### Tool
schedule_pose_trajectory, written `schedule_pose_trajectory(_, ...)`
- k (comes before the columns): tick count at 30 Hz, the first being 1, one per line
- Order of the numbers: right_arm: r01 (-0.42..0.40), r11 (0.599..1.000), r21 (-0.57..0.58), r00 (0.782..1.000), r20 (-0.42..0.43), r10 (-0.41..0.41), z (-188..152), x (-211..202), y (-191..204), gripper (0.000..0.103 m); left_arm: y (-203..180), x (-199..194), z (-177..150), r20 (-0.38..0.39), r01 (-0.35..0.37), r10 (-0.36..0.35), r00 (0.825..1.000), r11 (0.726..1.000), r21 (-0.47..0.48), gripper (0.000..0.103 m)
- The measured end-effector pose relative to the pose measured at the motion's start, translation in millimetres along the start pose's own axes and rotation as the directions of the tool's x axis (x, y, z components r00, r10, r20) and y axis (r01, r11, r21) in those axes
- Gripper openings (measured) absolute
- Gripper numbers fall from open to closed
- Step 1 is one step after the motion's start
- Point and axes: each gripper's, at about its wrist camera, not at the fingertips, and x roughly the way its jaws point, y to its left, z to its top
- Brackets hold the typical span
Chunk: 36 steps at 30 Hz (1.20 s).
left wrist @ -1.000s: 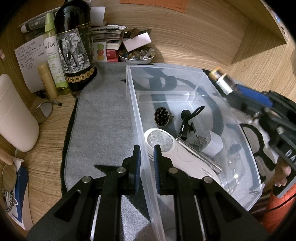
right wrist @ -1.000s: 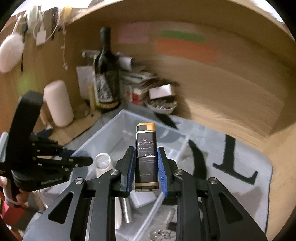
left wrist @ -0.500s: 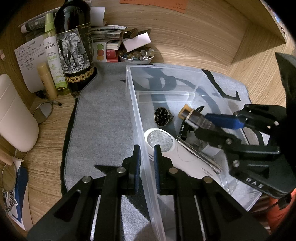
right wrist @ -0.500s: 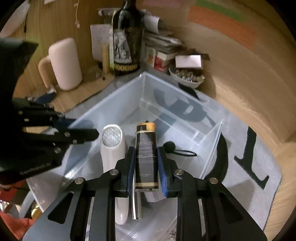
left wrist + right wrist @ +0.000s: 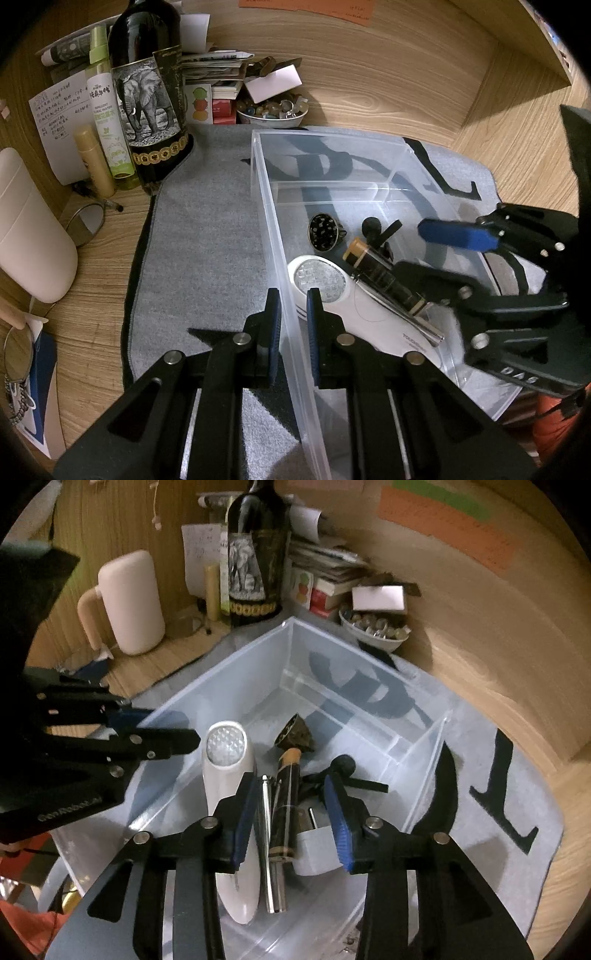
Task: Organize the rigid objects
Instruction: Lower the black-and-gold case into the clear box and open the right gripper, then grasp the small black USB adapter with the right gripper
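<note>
Inside clear bin [image 5: 369,701], dark tube [image 5: 284,805], right tool [image 5: 291,812] opening

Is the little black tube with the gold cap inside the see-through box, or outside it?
Inside. The black tube lies in the clear box, between the opening right gripper pads.

My left gripper [image 5: 292,314] pinches the near wall of the clear plastic bin [image 5: 332,147]. Just past my fingertips inside it lies a white oval-headed device [image 5: 343,299], with a dark gold-capped tube [image 5: 380,273] across it. My right gripper [image 5: 436,254] is opening over that tube.
</note>
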Motion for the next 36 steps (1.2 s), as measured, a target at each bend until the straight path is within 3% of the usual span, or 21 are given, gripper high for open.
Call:
schedule_pose_trajectory(4, 0.012, 1.000, 0.029, 0.998, 0.056, -0.013, 1.5, -15.6, -5.8, 0.038, 0.0, 0.0, 0.0, 0.000, 0.000, 0.000, 1.000, 1.000, 0.000, 0.012)
schedule_pose_trajectory(8, 0.025, 0.997, 0.067, 0.992, 0.124, -0.033, 1.1, -35.1, -14.4, 0.050, 0.1, 0.0, 0.0, 0.000, 0.000, 0.000, 1.000, 1.000, 0.000, 0.012)
schedule_pose_trajectory(20, 0.046, 0.978, 0.203, 0.965, 0.246, -0.097, -26.4, -88.2, -50.4, 0.058, 0.0, 0.0, 0.2, -0.001, -0.001, 0.001, 1.000, 1.000, 0.001, 0.012)
schedule_pose_trajectory(27, 0.093, 0.961, 0.262, 0.973, 0.179, -0.143, -62.0, -82.5, -67.1, 0.058, -0.1, 0.1, 0.4, -0.001, -0.001, 0.001, 1.000, 1.000, 0.001, 0.012)
schedule_pose_trajectory(36, 0.089, 0.935, 0.344, 0.994, 0.029, -0.105, -99.1, -38.9, -83.5, 0.058, -0.1, 0.1, 0.3, -0.001, -0.002, 0.002, 1.000, 1.000, 0.002, 0.012)
